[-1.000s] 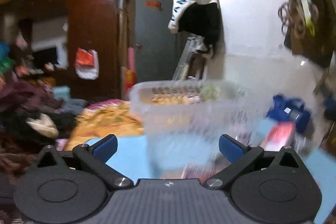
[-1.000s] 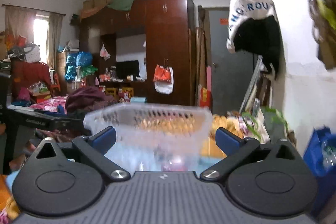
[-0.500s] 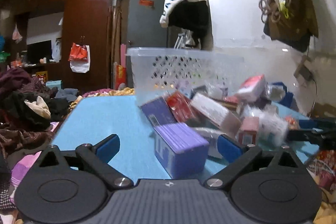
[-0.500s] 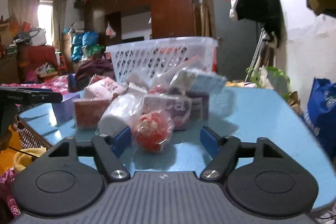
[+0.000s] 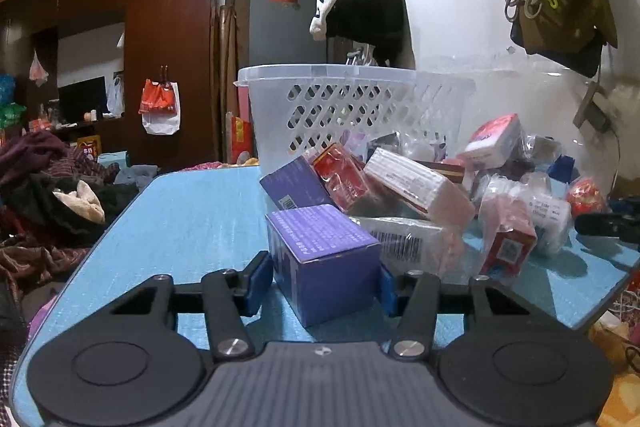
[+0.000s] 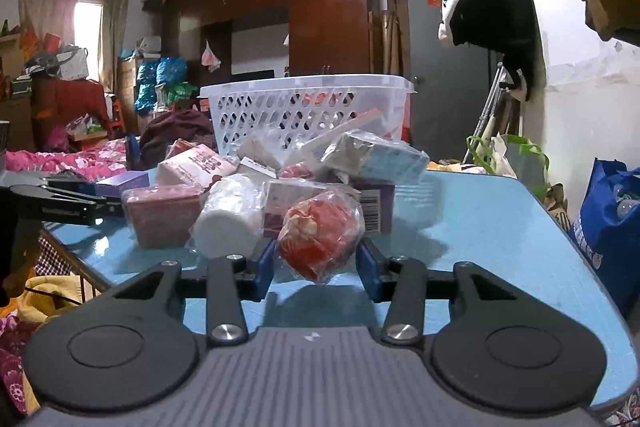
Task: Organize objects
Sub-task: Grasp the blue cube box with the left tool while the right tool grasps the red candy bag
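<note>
Now both your grippers have dropped from above the basket to table level, and their jaws have just been closing. Your left gripper (image 5: pixel 322 285) is clamped on the purple box (image 5: pixel 324 259), pads at its 3 and 9 o'clock sides. Your right gripper (image 6: pixel 320 267) pinches the red wrapped ball (image 6: pixel 320 233) likewise. Beyond, at 12 o'clock, the packet pile (image 6: pixel 280 179) lies on the blue table (image 6: pixel 480 227) before the white basket (image 6: pixel 304 107).

— What is carried by the tabletop (image 5: pixel 192 223)?
— A white basket (image 5: pixel 352 107) is seen at the far edge. Nearer, a heap of wrapped packets (image 6: pixel 248 187) is spread, with a purple box (image 5: pixel 324 259) and a red wrapped ball (image 6: pixel 320 235) nearest.
</note>
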Demonstrator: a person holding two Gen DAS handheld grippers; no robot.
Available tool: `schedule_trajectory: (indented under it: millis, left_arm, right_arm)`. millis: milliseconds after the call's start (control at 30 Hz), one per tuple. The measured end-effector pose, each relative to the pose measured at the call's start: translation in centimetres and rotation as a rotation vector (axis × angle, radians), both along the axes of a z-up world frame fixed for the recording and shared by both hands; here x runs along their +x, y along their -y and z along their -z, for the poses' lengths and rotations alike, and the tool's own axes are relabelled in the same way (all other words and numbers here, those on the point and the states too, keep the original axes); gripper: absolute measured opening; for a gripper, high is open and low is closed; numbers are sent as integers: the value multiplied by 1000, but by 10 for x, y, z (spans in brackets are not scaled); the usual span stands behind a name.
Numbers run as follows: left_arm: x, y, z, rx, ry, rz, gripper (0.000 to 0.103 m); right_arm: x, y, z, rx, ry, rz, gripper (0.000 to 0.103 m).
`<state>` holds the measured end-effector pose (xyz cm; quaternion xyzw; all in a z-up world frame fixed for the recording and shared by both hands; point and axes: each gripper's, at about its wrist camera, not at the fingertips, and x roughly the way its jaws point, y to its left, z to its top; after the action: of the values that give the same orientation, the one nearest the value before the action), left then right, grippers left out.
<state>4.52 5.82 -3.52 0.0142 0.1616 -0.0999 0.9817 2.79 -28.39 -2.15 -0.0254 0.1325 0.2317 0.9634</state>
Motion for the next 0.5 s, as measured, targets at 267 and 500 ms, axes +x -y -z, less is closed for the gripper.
schedule_trajectory:
  millis: [267, 500]
  left_arm:
    - [-7, -5, -5, -10, 52, -20, 53]
    - [-9, -5, -10, -24, 79, -16, 53]
  right_arm:
    - [-2, 6, -2, 13, 12, 26, 47]
    - [-3, 11, -6, 22, 34, 49, 47]
